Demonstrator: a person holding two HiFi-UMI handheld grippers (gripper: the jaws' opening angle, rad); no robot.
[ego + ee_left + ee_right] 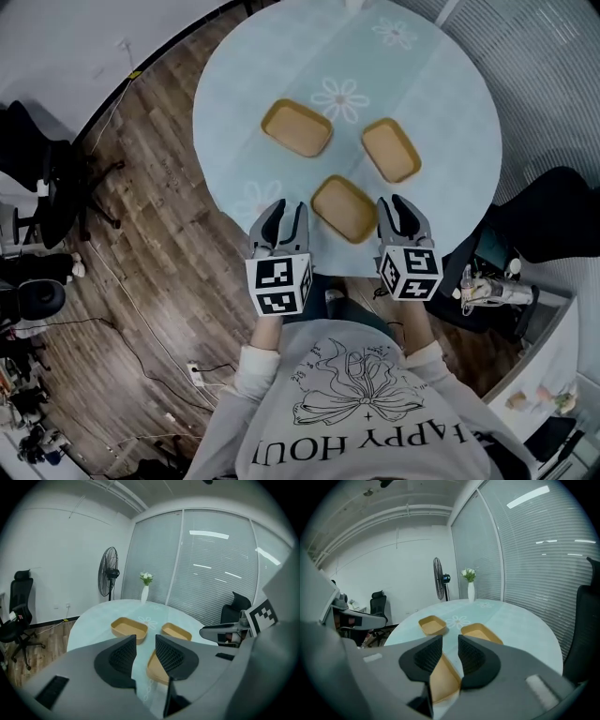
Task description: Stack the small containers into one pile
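Note:
Three shallow tan containers lie apart on the round pale blue table [450, 84]: a far-left one [296, 127], a far-right one [391, 149] and a near one [344, 208]. My left gripper [285, 212] hovers at the table's near edge, just left of the near container, open with nothing between its pads. My right gripper [393, 205] hangs just right of that container, also open and empty. The left gripper view shows the far-left container [129, 628], the far-right one [176, 632] and the near one [156, 667], partly hidden by a jaw. In the right gripper view the near container [443, 679] lies under the jaws.
A white vase with flowers [145, 592] stands at the table's far side. A standing fan [108, 576] and a black office chair [18, 616] are on the wooden floor beyond. Another black chair [553, 220] and a cluttered side desk [492, 286] lie to my right.

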